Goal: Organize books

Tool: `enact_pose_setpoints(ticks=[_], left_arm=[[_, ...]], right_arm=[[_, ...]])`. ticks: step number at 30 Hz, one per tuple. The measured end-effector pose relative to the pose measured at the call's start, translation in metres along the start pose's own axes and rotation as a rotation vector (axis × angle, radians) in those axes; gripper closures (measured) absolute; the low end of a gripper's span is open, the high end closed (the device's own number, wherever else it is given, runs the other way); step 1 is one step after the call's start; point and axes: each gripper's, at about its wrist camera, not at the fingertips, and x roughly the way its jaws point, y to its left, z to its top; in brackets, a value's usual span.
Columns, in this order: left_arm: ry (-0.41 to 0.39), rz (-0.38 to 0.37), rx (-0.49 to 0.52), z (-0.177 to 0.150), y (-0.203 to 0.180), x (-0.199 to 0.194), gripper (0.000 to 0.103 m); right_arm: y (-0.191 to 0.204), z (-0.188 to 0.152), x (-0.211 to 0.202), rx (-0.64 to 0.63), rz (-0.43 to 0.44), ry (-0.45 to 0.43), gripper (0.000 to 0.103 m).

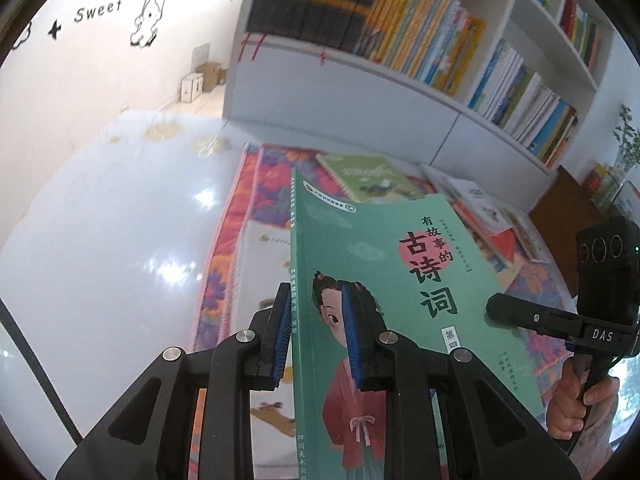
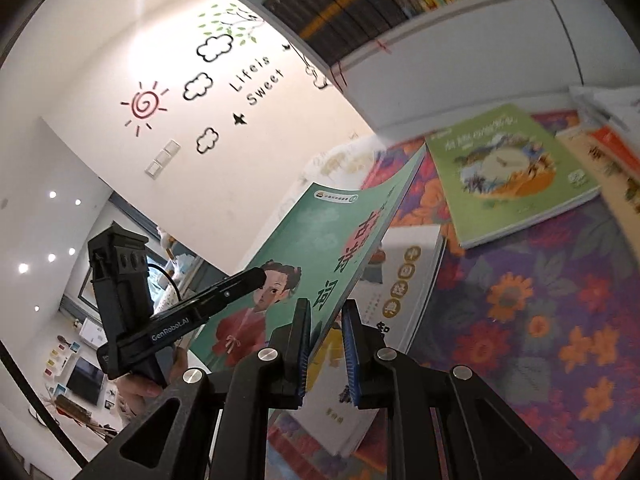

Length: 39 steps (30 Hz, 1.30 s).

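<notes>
The thin green paperback (image 1: 384, 264) looks light and floppy; both the left gripper (image 1: 318, 336) and right gripper (image 2: 326, 350) pinch its lower edge, fingers narrow.

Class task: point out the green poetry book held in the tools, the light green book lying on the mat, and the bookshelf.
poetry book (image 1: 392, 264), left wrist view, on its front cover.
light green book (image 2: 508, 172), right wrist view, on its cover picture.
bookshelf (image 1: 404, 80), left wrist view, on a shelf board's front edge.

A home room, likely a child's reading corner. White bookshelves (image 1: 420, 64) packed with picture books fill the upper right, playful wall decals (image 2: 224, 80) the upper left. A floral mat (image 2: 520, 300) covers the floor.
</notes>
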Motion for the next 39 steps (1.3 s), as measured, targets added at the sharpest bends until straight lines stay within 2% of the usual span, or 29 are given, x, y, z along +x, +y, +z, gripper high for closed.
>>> enact_pose_setpoints(ticks=[8, 12, 18, 21, 26, 27, 28, 29, 30, 31, 32, 34, 35, 39], left_arm=[[0.071, 0.012, -0.001, -0.017, 0.011, 0.028, 0.083], [0.073, 0.043, 0.003, -0.023, 0.017, 0.03, 0.081], [0.082, 0.052, 0.005, -0.026, 0.025, 0.029, 0.077], [0.092, 0.126, 0.032, -0.026, 0.023, 0.025, 0.074], [0.042, 0.224, 0.023, -0.025, 0.013, -0.007, 0.073], [0.025, 0.225, 0.033, -0.025, 0.006, -0.015, 0.068], [-0.008, 0.209, 0.055, -0.026, -0.008, -0.028, 0.059], [-0.031, 0.192, 0.068, -0.026, -0.019, -0.035, 0.05], [-0.058, 0.169, 0.081, -0.026, -0.031, -0.042, 0.023], [-0.102, 0.12, 0.105, -0.027, -0.053, -0.048, 0.005], [-0.125, 0.087, 0.122, -0.027, -0.066, -0.051, 0.002], [-0.15, 0.015, 0.164, -0.03, -0.104, -0.047, 0.001], [-0.14, -0.008, 0.182, -0.031, -0.122, -0.04, 0.001], [-0.049, -0.042, 0.177, -0.041, -0.177, 0.014, 0.001]], right_arm=[[-0.027, -0.013, 0.032, 0.062, -0.028, 0.07, 0.088], [-0.029, -0.022, 0.042, 0.06, -0.053, 0.102, 0.088], [-0.03, -0.023, 0.051, 0.072, -0.048, 0.116, 0.088], [-0.03, -0.024, 0.05, 0.083, -0.046, 0.109, 0.088], [-0.029, -0.026, 0.047, 0.098, -0.049, 0.11, 0.088], [-0.029, -0.026, 0.042, 0.106, -0.062, 0.111, 0.088], [-0.029, -0.027, 0.038, 0.108, -0.071, 0.107, 0.088], [-0.03, -0.028, 0.029, 0.109, -0.085, 0.092, 0.076], [-0.033, -0.031, 0.017, 0.116, -0.125, 0.086, 0.063], [-0.036, -0.032, 0.008, 0.125, -0.165, 0.083, 0.033], [-0.041, -0.036, -0.007, 0.138, -0.216, 0.066, 0.024], [-0.049, -0.044, -0.033, 0.128, -0.28, 0.025, 0.024], [-0.054, -0.049, -0.051, 0.11, -0.352, 0.014, 0.024], [-0.081, -0.066, -0.099, 0.123, -0.558, -0.013, 0.024]])
